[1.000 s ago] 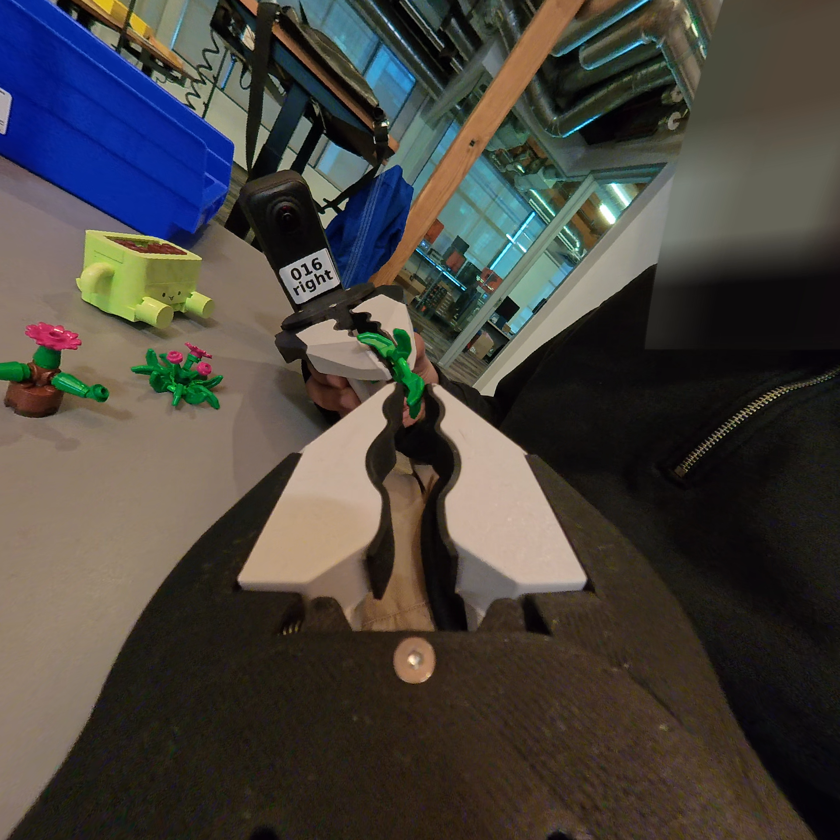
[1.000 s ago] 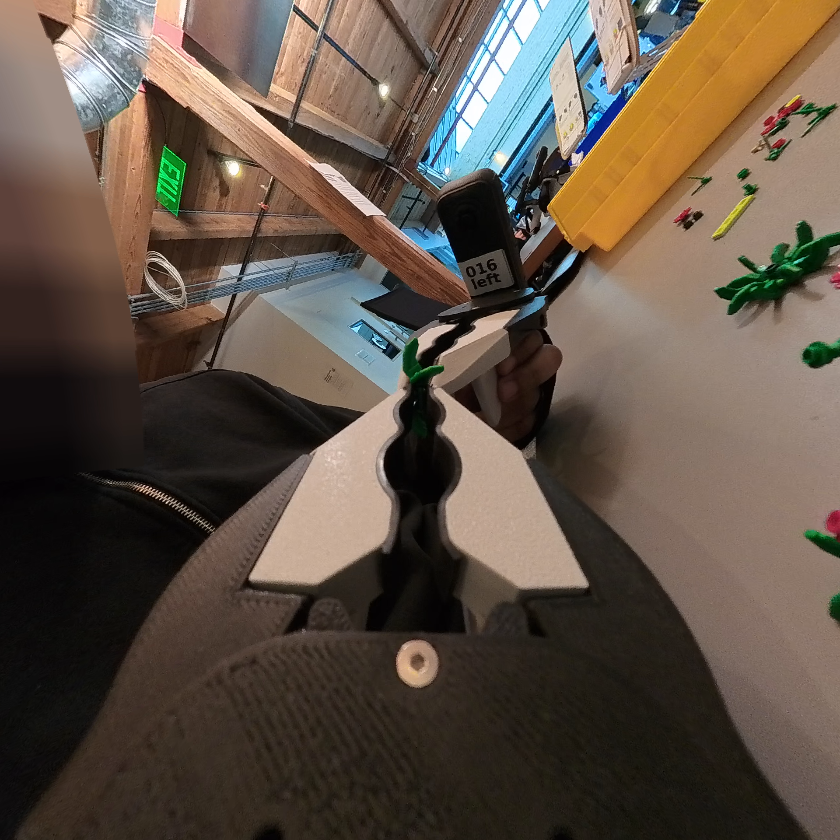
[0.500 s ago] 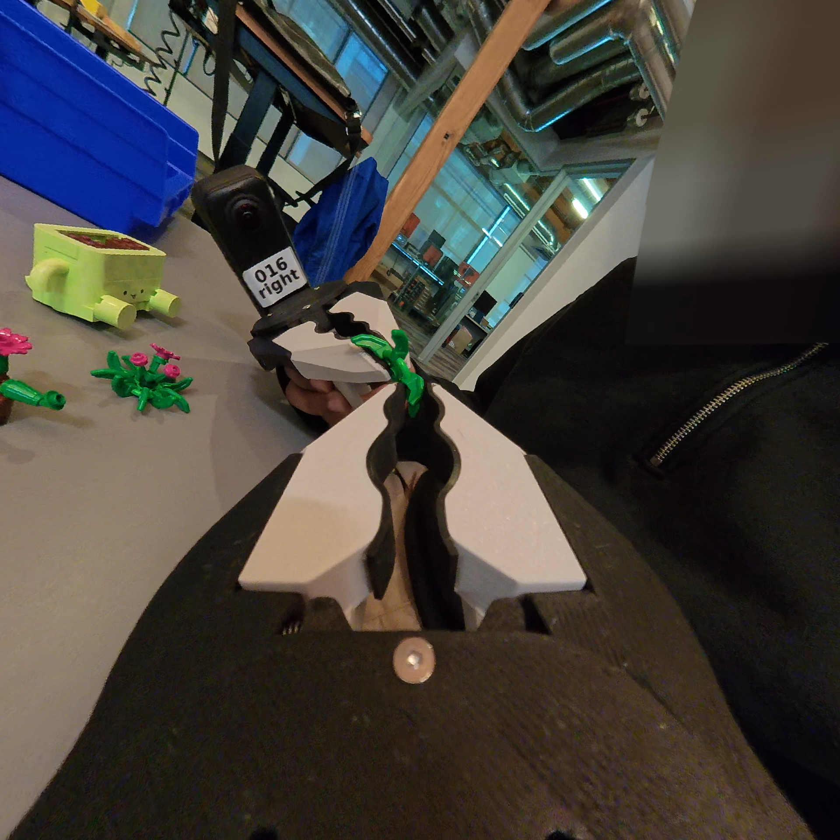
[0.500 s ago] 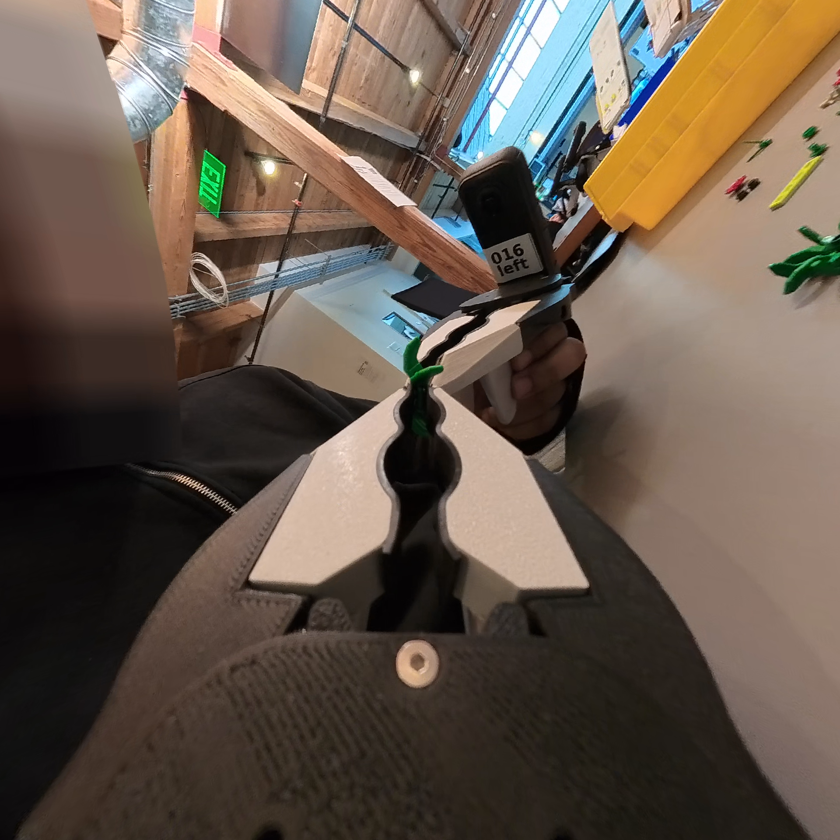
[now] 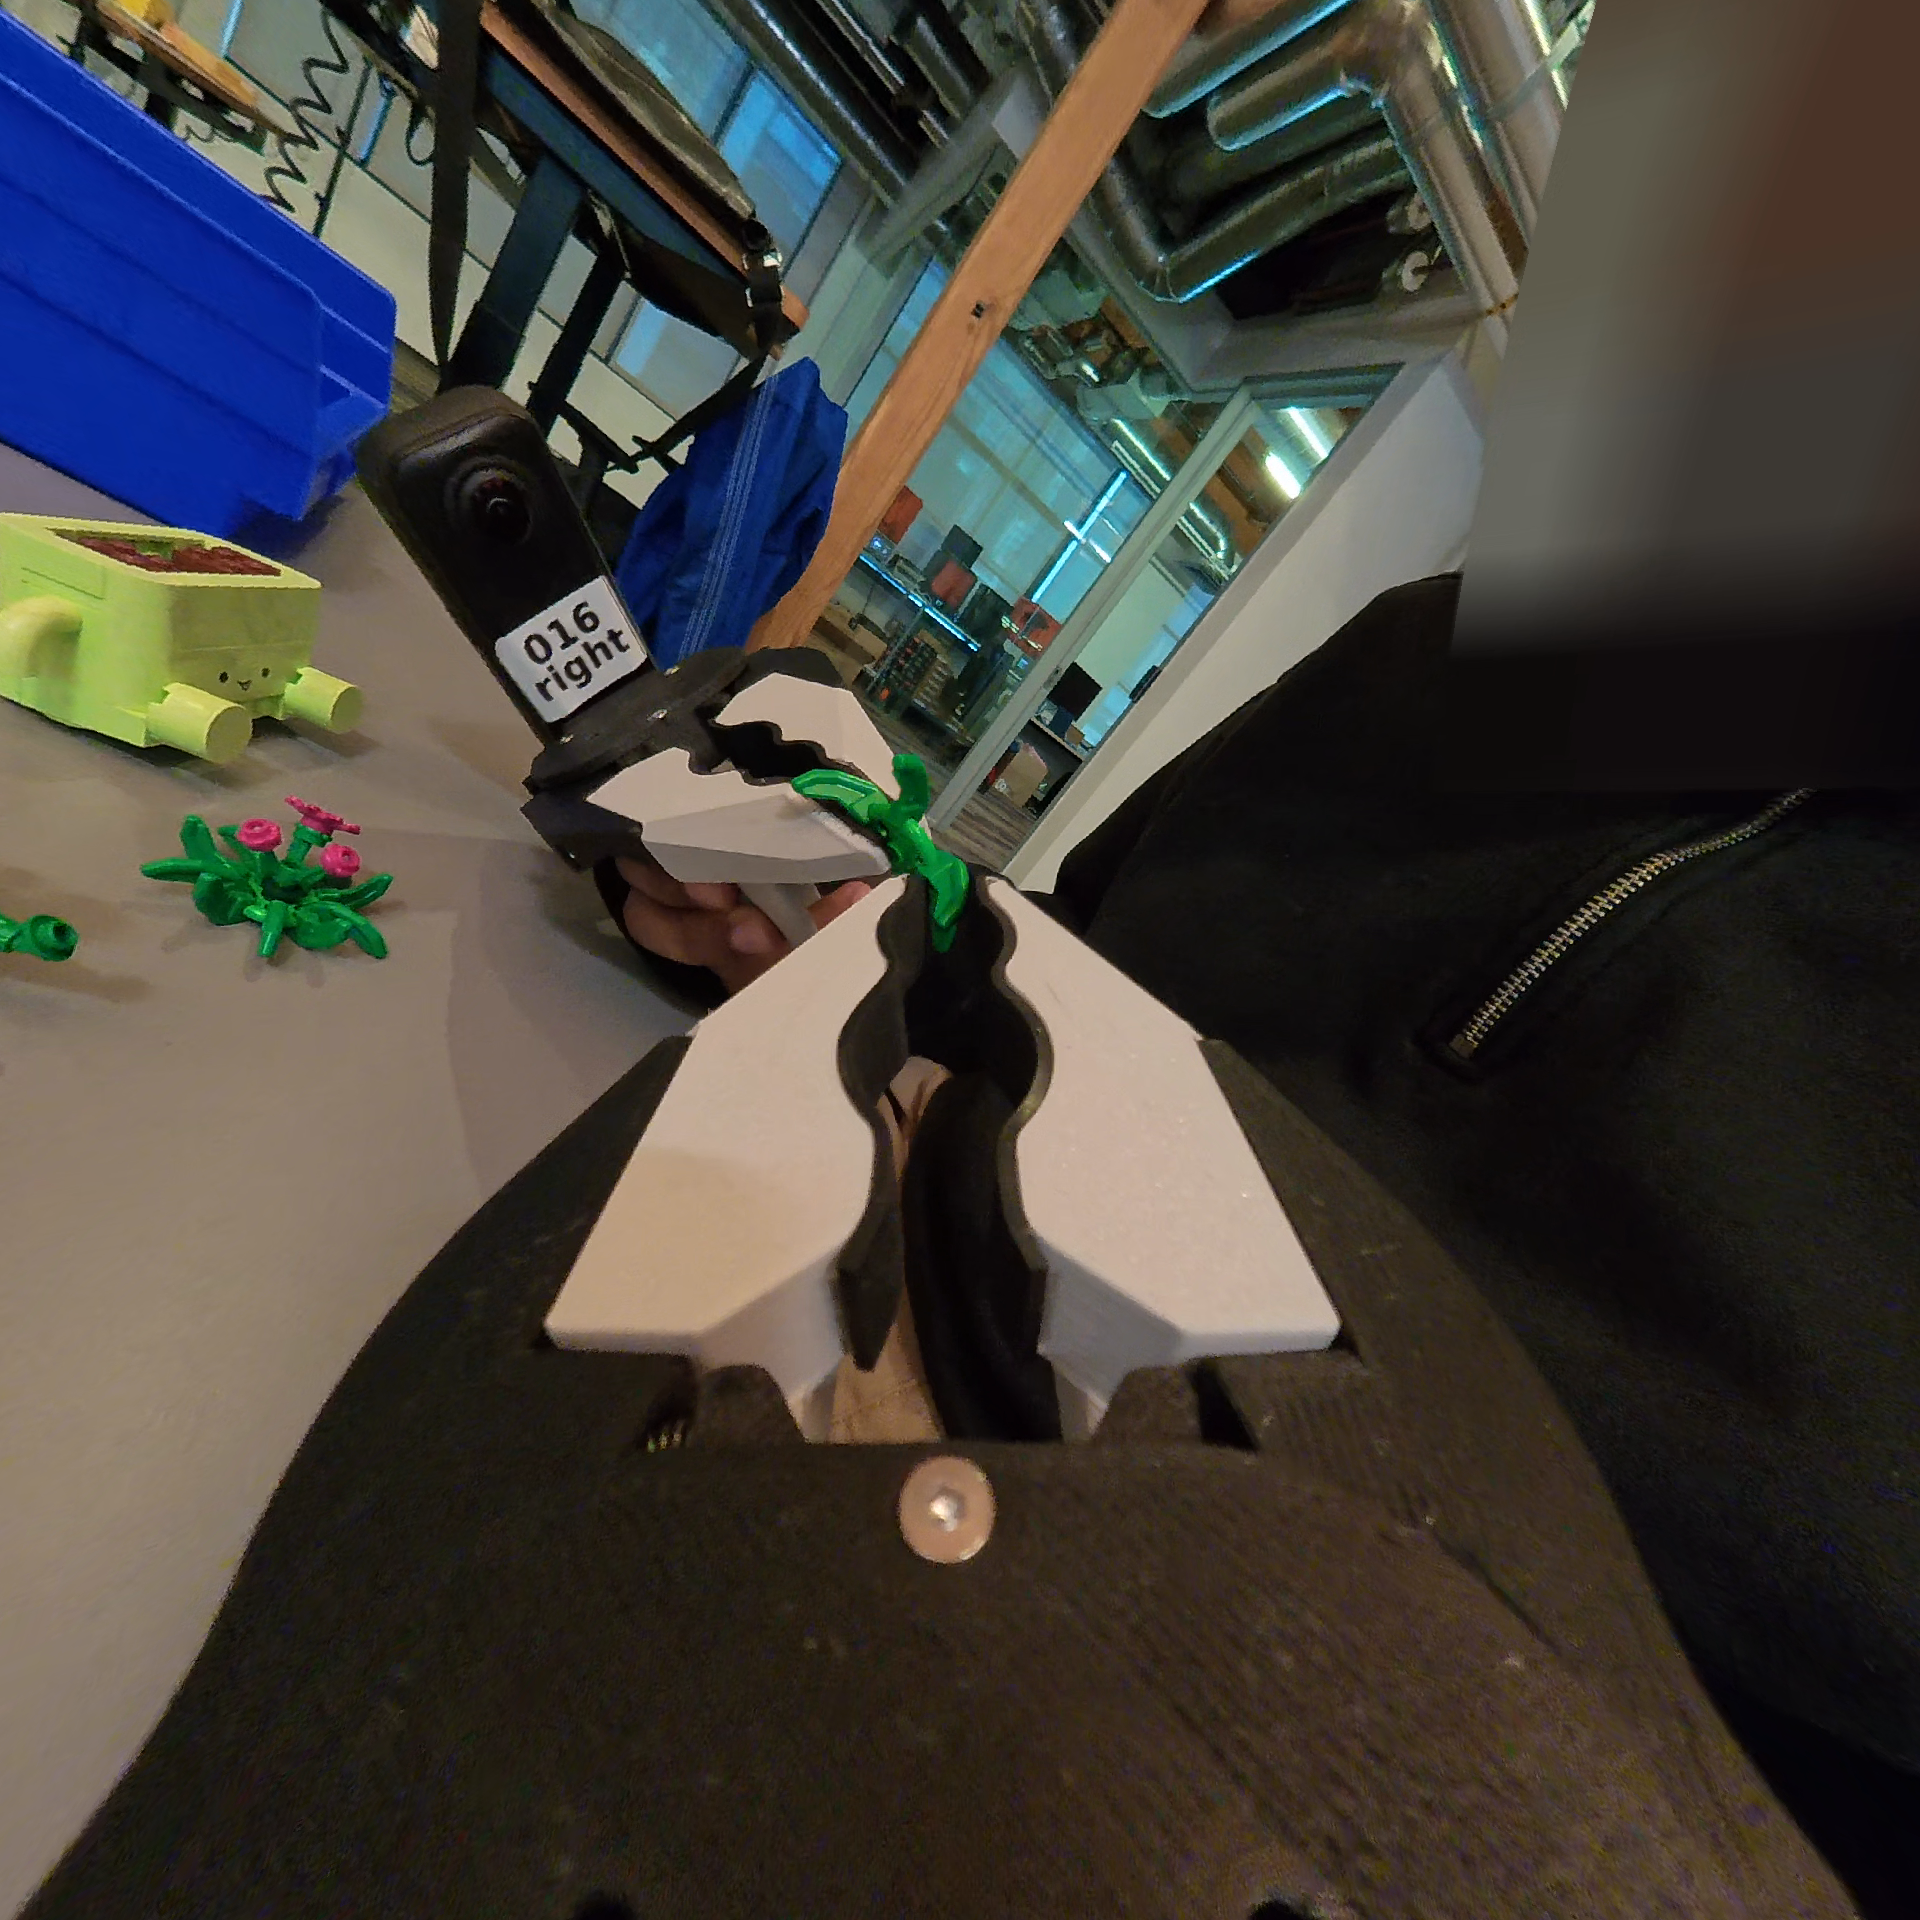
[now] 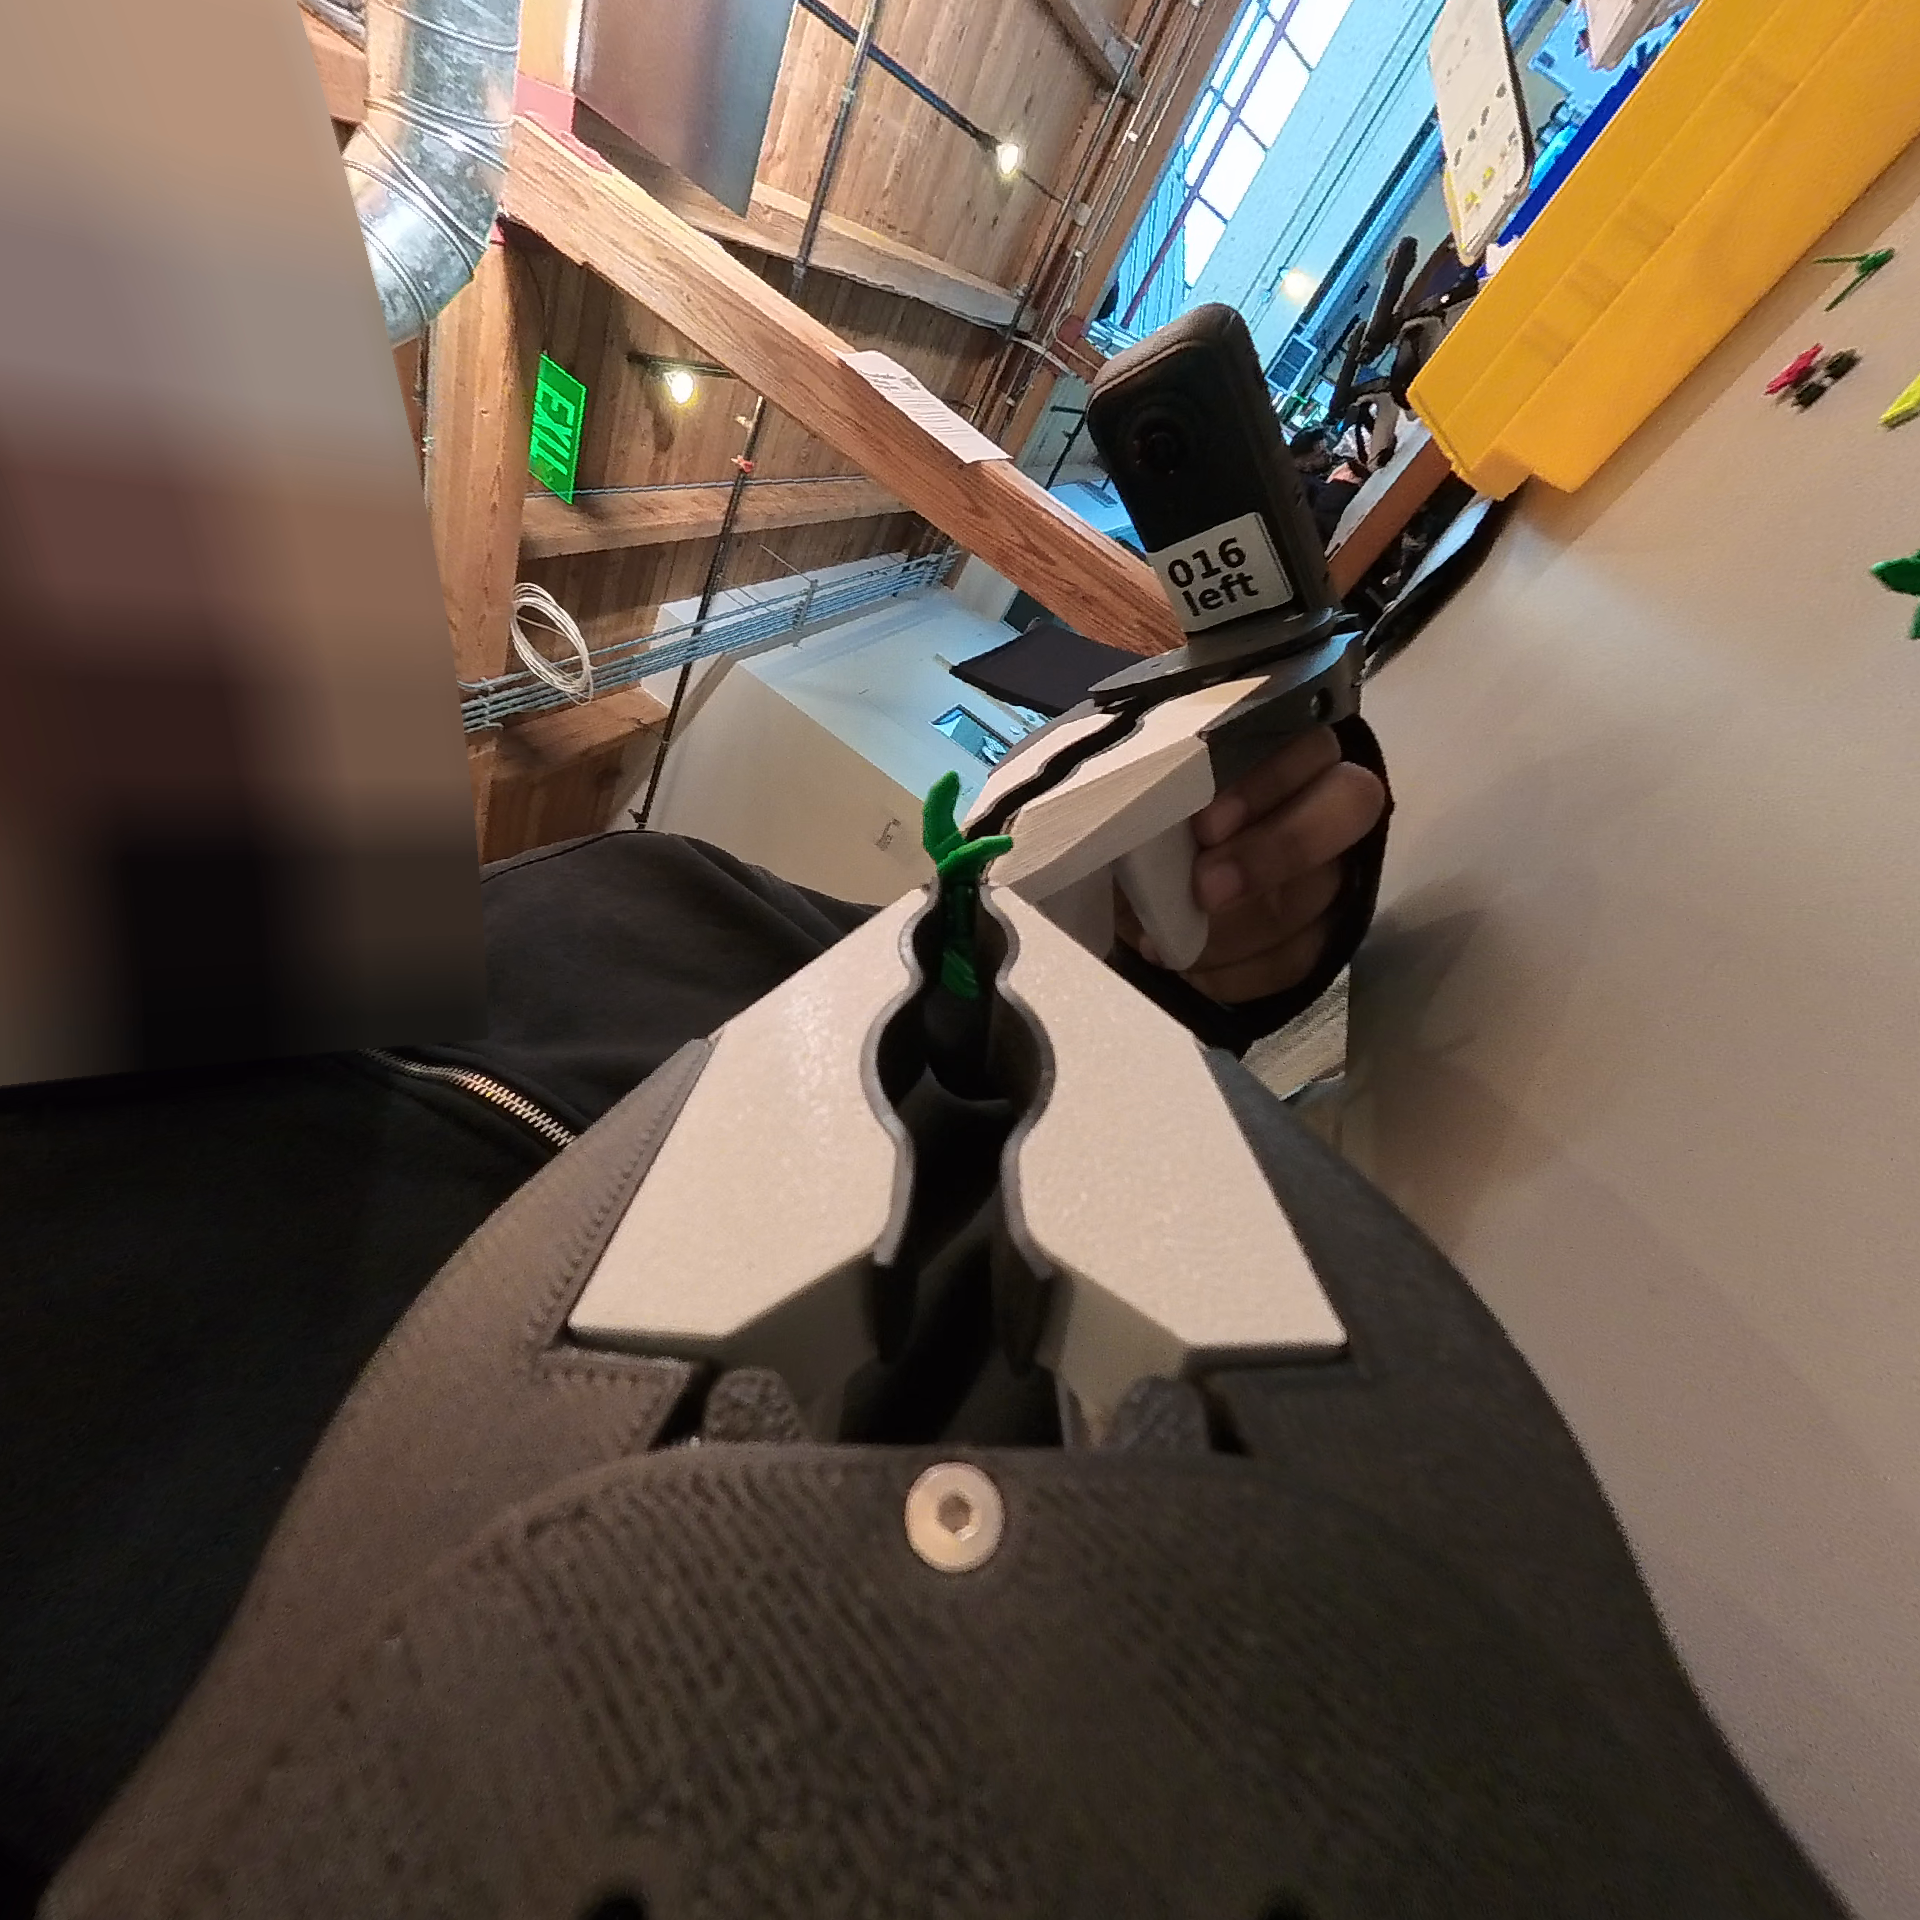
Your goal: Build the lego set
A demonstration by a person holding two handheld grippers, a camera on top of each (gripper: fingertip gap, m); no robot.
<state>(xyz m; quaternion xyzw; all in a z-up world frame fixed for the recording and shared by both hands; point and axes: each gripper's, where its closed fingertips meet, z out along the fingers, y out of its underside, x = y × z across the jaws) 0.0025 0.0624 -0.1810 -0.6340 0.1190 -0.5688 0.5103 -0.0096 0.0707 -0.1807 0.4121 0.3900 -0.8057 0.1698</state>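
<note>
Both grippers meet tip to tip in the air in front of a person's black jacket. My left gripper [image 5: 940, 896] is shut on a green leaf piece [image 5: 916, 844]. My right gripper [image 5: 883, 844], coming in from the left of that view, is shut on the same green cluster. In the right wrist view my right gripper [image 6: 961, 896] pinches the green leaf piece [image 6: 954, 840], and the left gripper [image 6: 1000, 831] comes in from the right. I cannot tell whether the green cluster is one piece or two joined.
On the grey table [image 5: 260, 1143] stand a lime-green pot [image 5: 156, 634], a small green plant with pink flowers [image 5: 275, 883] and a green stem end [image 5: 36, 935]. A blue bin [image 5: 156, 312] is behind. A yellow bin [image 6: 1662, 260] and loose small pieces [image 6: 1808, 374] lie at the right. From either gripper's tips it is about 20 centimetres to the lime-green pot [image 5: 156, 634].
Both grippers stay shut, tip to tip on the green leaf piece. Both views have swung a little: table items slide left in the left view, and the yellow bin slides right in the right view.
</note>
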